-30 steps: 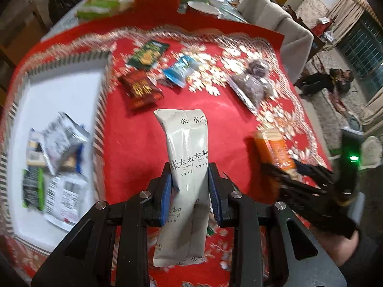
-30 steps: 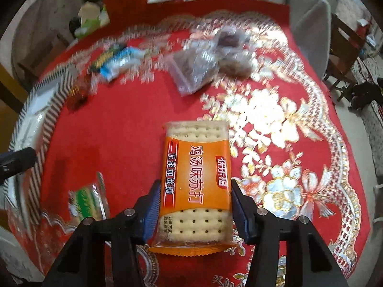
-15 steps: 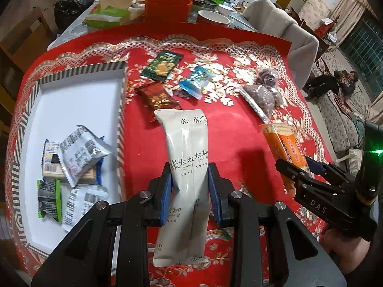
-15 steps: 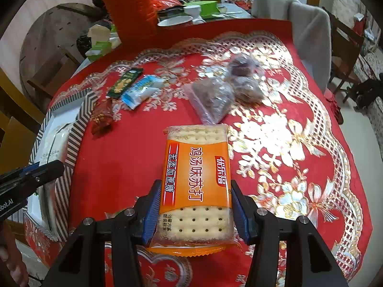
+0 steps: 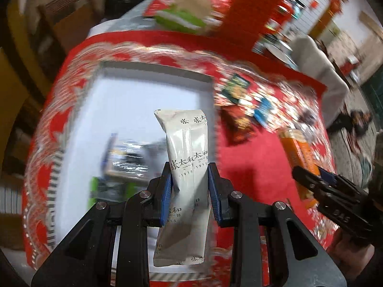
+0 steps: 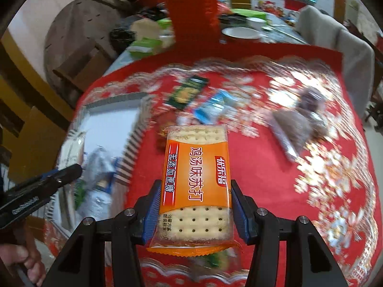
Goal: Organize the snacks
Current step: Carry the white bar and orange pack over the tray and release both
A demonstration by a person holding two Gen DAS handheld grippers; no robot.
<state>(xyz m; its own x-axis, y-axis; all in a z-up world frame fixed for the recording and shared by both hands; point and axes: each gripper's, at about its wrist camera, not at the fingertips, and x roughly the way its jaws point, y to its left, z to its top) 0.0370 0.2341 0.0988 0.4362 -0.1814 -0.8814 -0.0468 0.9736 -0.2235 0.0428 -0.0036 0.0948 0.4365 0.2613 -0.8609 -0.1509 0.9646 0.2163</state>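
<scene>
My left gripper (image 5: pixel 189 179) is shut on a long white snack packet (image 5: pixel 188 157) and holds it over the right part of the white tray (image 5: pixel 134 95). Several packets (image 5: pixel 126 160) lie in the tray, blurred. My right gripper (image 6: pixel 195 205) is shut on an orange cracker pack (image 6: pixel 197 179), held above the red tablecloth just right of the tray (image 6: pixel 112 126). The right gripper also shows in the left wrist view (image 5: pixel 308 177) with the cracker pack (image 5: pixel 299 153). The left gripper shows at the left edge of the right wrist view (image 6: pixel 59 177).
On the red cloth lie a green packet (image 6: pixel 188 91), a blue packet (image 6: pixel 215 107), a dark red packet (image 5: pixel 239 124) and clear bags of dark snacks (image 6: pixel 296 124). Beyond the table edge stand a red stack (image 6: pixel 189 7), bowls and chairs.
Both grippers swung left with their packs. The white packet moved from over the red cloth to over the tray. The cracker pack has come closer to the tray's right rim.
</scene>
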